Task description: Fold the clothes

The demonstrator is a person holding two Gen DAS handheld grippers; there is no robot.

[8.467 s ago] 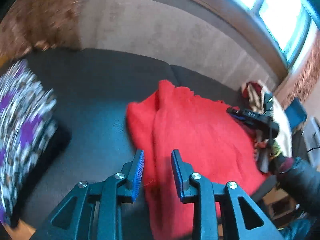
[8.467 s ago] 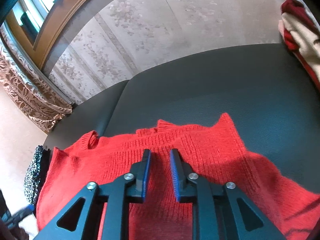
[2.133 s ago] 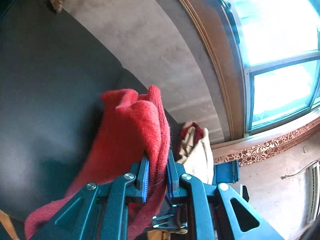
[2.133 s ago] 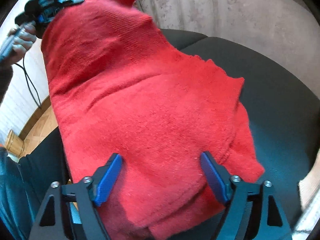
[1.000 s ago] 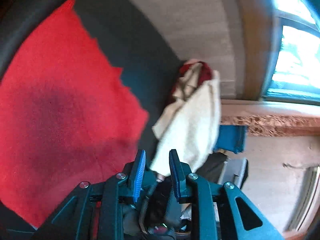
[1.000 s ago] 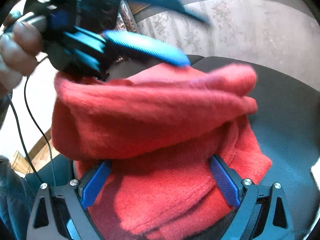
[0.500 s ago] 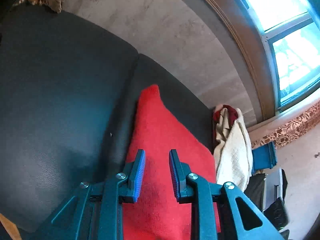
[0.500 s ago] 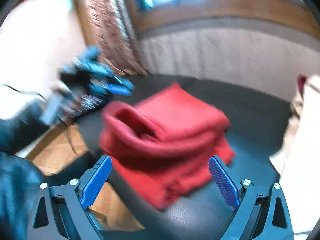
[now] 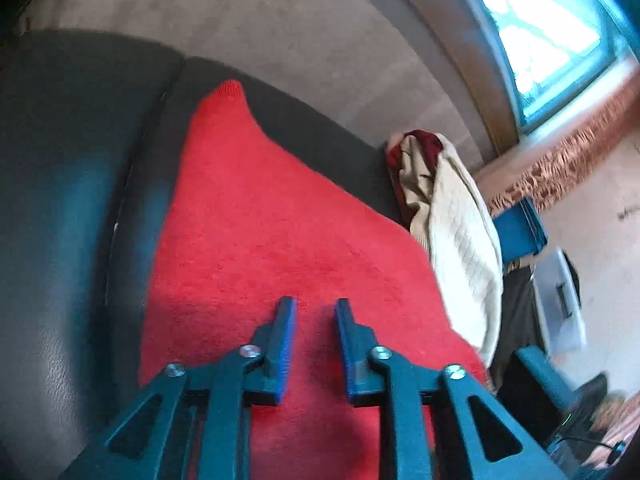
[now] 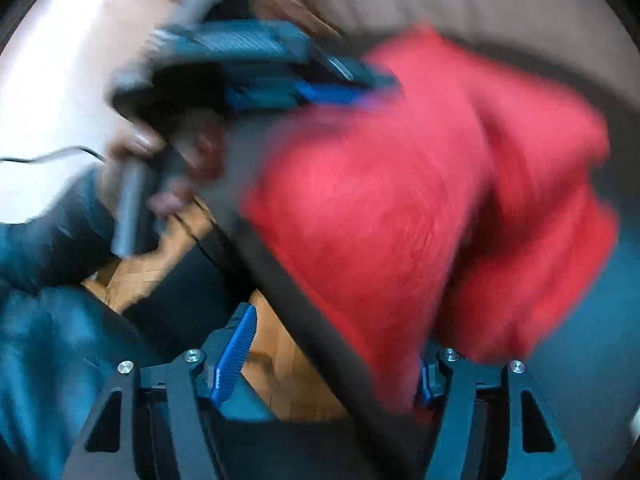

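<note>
A folded red sweater (image 9: 256,240) lies on a dark sofa (image 9: 68,184), spread over the seat cushion beside the seam between two cushions, its pointed far corner reaching toward the sofa's back edge. The left gripper (image 9: 314,322) hovers low over the sweater's near part, its blue-padded fingers (image 9: 285,340) pointing along the fabric toward the back edge; the jaws stand a narrow gap apart with nothing between them. At the sofa's right end, a heap of cream and dark-red clothing (image 9: 452,220) sits against the backrest, just beside the sweater's right edge. The right wrist view is heavily blurred by motion. It shows the right gripper (image 10: 332,354) with its jaws spread wide, the left blue pad over the wooden floor (image 10: 280,364) off the sofa's front edge and the other pad half hidden behind the sweater's near corner (image 10: 420,200). Whether that pad touches the fabric cannot be told. In the same view a person's hand (image 10: 160,168), in a dark sleeve, grips the handle of the other gripper, whose fingers reach over the sweater's far edge.
</note>
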